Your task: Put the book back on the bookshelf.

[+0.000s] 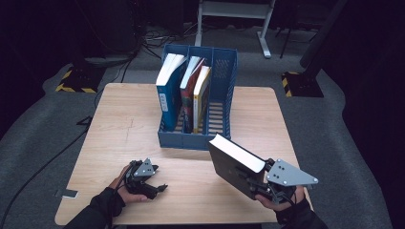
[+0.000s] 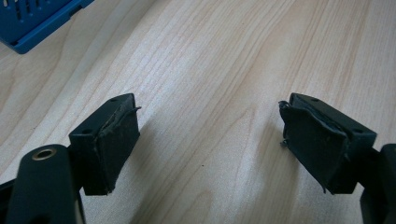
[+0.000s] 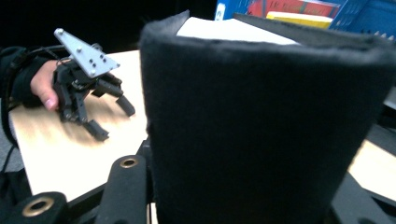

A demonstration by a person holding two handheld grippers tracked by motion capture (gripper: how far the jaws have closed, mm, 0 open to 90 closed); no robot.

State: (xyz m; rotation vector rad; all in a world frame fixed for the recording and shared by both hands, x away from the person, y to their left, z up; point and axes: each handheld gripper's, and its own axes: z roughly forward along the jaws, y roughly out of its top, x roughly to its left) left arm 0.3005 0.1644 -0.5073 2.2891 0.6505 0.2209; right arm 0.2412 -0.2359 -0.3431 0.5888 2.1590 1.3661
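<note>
High view overlooks the table (image 1: 119, 124); claw views sit close.

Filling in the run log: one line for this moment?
right gripper: shut on black book, raised | left gripper: open, empty, by table | blue rack: three books

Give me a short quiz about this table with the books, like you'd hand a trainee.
1. Which hand-held gripper holds the black book: left or right?
2. True or false: the left hand-held gripper is clamped on a book.
3. How many books stand in the blue rack?

Key:
1. The right hand-held gripper; it grips the book at its spine end, lifted off the wooden table.
2. False; its jaws stand open over bare wood, nothing between them.
3. Three: one blue, one red, one yellow.
</note>
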